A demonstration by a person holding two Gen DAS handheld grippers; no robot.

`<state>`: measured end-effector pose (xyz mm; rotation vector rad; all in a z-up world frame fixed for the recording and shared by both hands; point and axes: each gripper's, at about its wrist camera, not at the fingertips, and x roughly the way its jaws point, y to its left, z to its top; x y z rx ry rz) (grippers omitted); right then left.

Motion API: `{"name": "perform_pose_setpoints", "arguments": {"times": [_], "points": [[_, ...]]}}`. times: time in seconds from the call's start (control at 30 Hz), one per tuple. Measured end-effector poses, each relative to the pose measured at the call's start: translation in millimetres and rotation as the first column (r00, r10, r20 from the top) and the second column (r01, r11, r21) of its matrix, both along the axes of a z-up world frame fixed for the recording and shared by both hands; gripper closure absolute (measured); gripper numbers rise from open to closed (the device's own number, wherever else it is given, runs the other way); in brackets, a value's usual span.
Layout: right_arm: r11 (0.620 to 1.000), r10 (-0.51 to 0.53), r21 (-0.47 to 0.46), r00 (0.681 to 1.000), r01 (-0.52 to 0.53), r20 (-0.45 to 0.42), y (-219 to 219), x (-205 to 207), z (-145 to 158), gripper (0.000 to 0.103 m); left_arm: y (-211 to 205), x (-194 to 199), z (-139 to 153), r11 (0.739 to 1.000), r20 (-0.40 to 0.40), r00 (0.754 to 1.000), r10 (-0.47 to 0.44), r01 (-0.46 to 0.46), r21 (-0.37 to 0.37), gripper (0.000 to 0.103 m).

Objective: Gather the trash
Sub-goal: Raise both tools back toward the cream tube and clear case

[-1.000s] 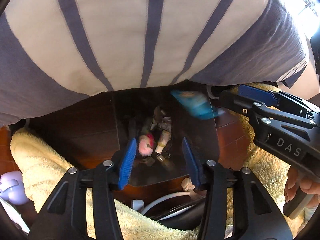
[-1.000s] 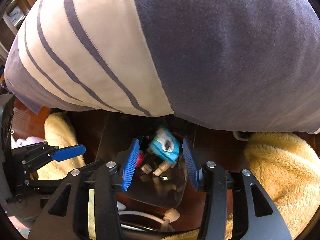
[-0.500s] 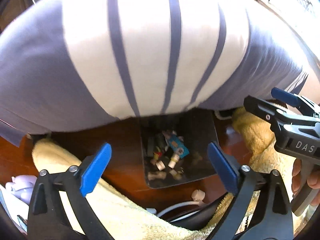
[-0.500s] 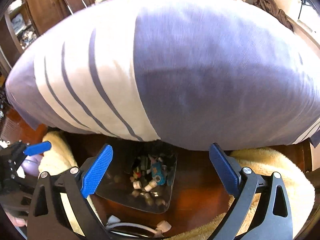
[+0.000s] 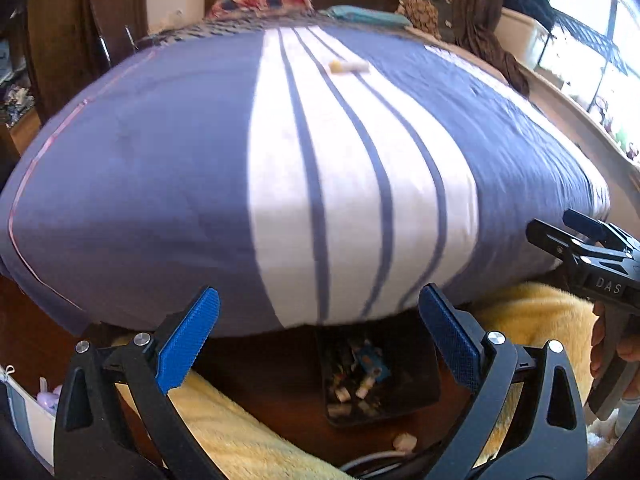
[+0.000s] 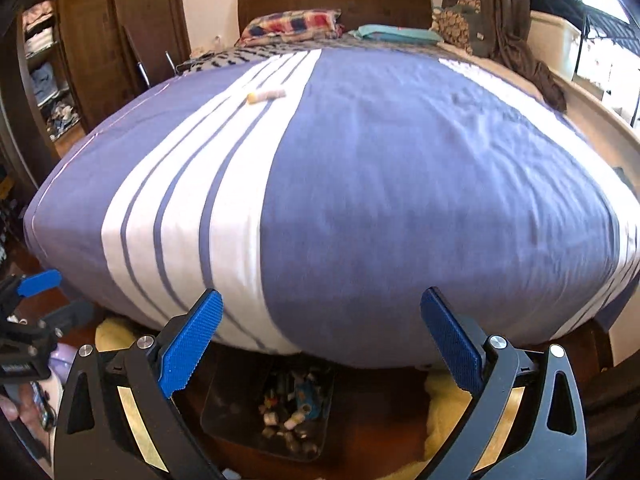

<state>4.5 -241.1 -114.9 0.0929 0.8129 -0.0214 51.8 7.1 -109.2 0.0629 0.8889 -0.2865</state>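
Right wrist: 1 tube (image 6: 266, 95) on bed (image 6: 400, 184), 1 bin (image 6: 276, 412), both tools wide apart.

A lived-in home bedroom: a wide bed (image 6: 360, 184) under a blue-and-white striped duvet, a plaid pillow (image 6: 292, 24) against the dark wooden headboard (image 6: 336, 0), open wardrobe shelves (image 6: 44, 56) stacked with folded clothes, and a bright window (image 5: 580, 52).

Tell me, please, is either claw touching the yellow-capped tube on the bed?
Apart. The right wrist view shows the tube far up the duvet, well beyond both open claws.
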Motion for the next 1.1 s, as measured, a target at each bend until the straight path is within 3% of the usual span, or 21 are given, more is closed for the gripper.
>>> {"name": "perform_pose_setpoints", "arguments": {"times": [0.2,0.4,0.7,0.83,1.1], "points": [[1.000,0.021,-0.016,0.999,-0.021,0.050,-4.9,25.4,27.5,0.004,10.4,32.2,26.3,0.999,0.074,0.996,0.042,-0.043,0.000,0.008],[0.998,0.035,-0.049,0.996,-0.032,0.077,-4.1,64.6,45.0,0.004,9.3,67.0,33.7,0.998,0.087,0.994,0.059,-0.059,0.002,0.008],[0.998,0.043,-0.050,0.998,-0.041,0.047,-2.3,120.1,40.3,0.004,14.4,130.9,26.9,0.995,0.069,0.992,0.101,-0.103,0.019,0.008],[0.997,0.055,-0.060,0.998,-0.053,0.029,4.7,145.0,35.7,0.003,20.6,158.2,22.4,0.990,0.062,0.988,0.144,-0.143,-0.008,0.008],[0.995,0.071,-0.077,0.997,-0.070,0.018,20.1,187.2,31.6,0.004,20.5,198.1,14.2,0.990,0.055,0.989,0.134,-0.136,0.022,0.008]]}}
